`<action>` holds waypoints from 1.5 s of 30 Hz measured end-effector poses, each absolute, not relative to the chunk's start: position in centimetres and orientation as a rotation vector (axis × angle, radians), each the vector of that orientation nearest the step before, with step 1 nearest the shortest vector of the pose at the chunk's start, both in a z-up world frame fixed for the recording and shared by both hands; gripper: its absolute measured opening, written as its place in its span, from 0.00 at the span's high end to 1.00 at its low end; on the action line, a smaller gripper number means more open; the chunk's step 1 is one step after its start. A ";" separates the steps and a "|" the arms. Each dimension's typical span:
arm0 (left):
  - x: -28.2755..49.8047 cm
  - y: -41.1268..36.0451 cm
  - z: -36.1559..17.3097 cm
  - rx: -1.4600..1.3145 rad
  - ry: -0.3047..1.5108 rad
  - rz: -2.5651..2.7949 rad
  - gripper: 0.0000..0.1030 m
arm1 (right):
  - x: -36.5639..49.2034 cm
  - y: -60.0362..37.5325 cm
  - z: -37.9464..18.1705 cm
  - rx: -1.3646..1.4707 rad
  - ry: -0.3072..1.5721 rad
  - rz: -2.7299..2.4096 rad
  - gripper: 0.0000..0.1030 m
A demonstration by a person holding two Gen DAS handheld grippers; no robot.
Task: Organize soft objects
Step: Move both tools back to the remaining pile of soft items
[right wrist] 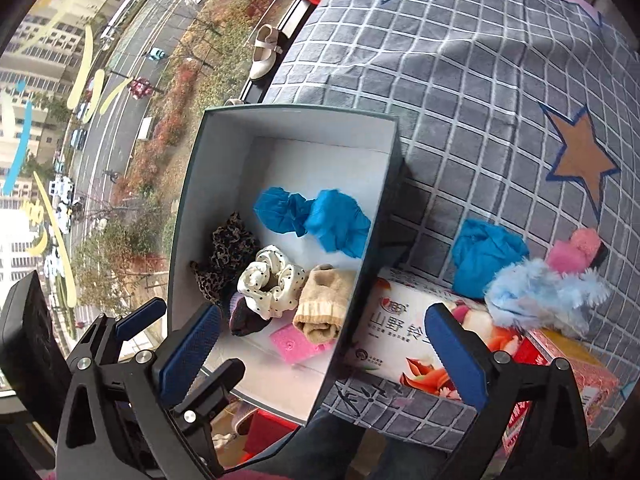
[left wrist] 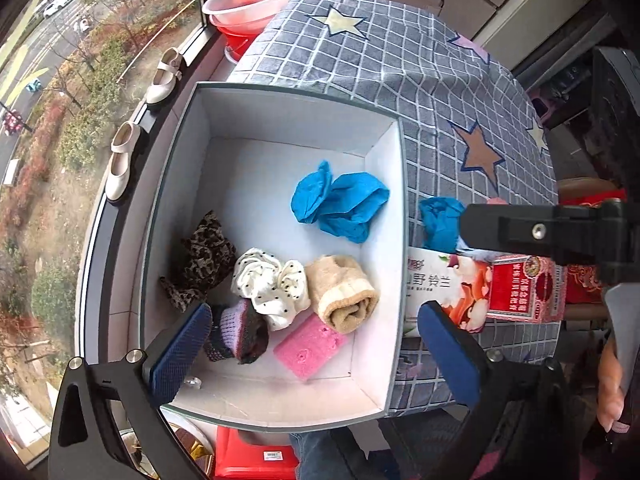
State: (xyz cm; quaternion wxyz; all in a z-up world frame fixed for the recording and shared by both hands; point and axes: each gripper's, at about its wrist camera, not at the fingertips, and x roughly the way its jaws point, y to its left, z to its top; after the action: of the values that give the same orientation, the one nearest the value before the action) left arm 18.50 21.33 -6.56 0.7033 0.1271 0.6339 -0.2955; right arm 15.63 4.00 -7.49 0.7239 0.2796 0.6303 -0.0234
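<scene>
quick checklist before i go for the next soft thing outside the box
1. Left gripper empty, fingers apart: ok.
2. Right gripper empty, fingers apart: ok.
3. Crumpled blue cloth on the checked blanket unobstructed: ok.
4. Fluffy light-blue plush piece reachable on the printed cartons: ok.
5. Free floor space in the white open box: ok.
6. Small pink fuzzy item loose or caught under something: cannot tell.

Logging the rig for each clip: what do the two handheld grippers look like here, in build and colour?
Both match. The left gripper and the right gripper each have matte black angular plastic frames with triangular cut-outs and silver screws at the pivots. The fingers carry flat, rectangular dark-blue pads with a fine knurled texture. No cables or markings show.
</scene>
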 end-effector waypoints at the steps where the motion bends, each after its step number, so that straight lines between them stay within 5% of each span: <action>1: 18.4 20.6 -6.3 0.290 1.407 -0.678 0.00 | 14.9 3.1 -7.0 0.640 1.379 -0.064 0.01; 11: 15.0 11.6 -5.2 0.462 1.361 -0.872 0.00 | 5.2 -8.9 -3.0 0.840 1.227 -0.311 0.01; 21: 14.1 2.3 -9.3 0.895 1.206 -0.932 0.00 | -1.8 -16.8 -9.8 1.054 1.292 -0.488 0.01; 30: 13.4 -2.9 -16.1 1.228 1.219 -1.000 0.00 | 1.7 -18.6 -15.5 1.132 1.398 -0.349 0.01; 36: 14.3 -4.3 -19.3 1.229 1.356 -0.969 0.00 | 6.6 -18.5 -19.8 1.064 1.542 -0.208 0.01; 45: 17.3 -7.7 -21.3 1.127 1.309 -0.737 0.00 | 8.0 -20.0 -22.6 0.883 1.599 -0.377 0.01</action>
State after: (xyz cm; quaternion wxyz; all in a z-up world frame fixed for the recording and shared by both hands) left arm 17.33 -7.72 -21.34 0.5906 0.4844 0.5624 -0.3166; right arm 8.03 -20.01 -22.57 0.5958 0.3800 0.6887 -0.1623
